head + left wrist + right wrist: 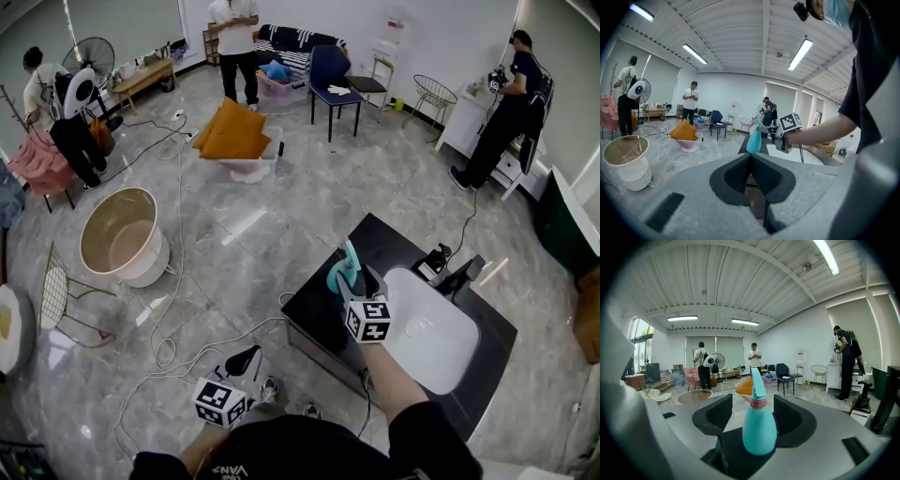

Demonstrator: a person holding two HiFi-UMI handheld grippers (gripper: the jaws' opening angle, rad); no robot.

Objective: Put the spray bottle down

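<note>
**A:** Where do we find the turquoise plastic spray bottle with the pink collar (759,427)?

**B:** We find it upright between the two jaws of the right hand-held gripper (752,414). It stands on the black flat-topped table (314,305), near the table edge that lies ahead of this hand-held gripper.

**A:** Does the right hand-held gripper grasp it?

**B:** No, we see it released. The jaws stand wide apart, and a gap shows on each side between the dark pad and the body of the spray bottle. No pad presses on it.

**A:** And the left hand-held gripper (750,161)?

**B:** It is clenched. Its two jaws meet in a closed line and we see nothing between them. In the head view it is off the table, to the left of the right hand-held gripper and closer to the person, above the grey glossy stone floor (281,206). From its own camera the spray bottle and the right hand-held gripper appear ahead of its jaws, well apart from them.

**A:** What else do we see around the right hand-held gripper?

**B:** The white rounded basin (427,342) set in the table lies at its right side. Far ahead of its jaws we see orange cushions (232,131), a dark blue chair (330,75) and several standing people.
</note>
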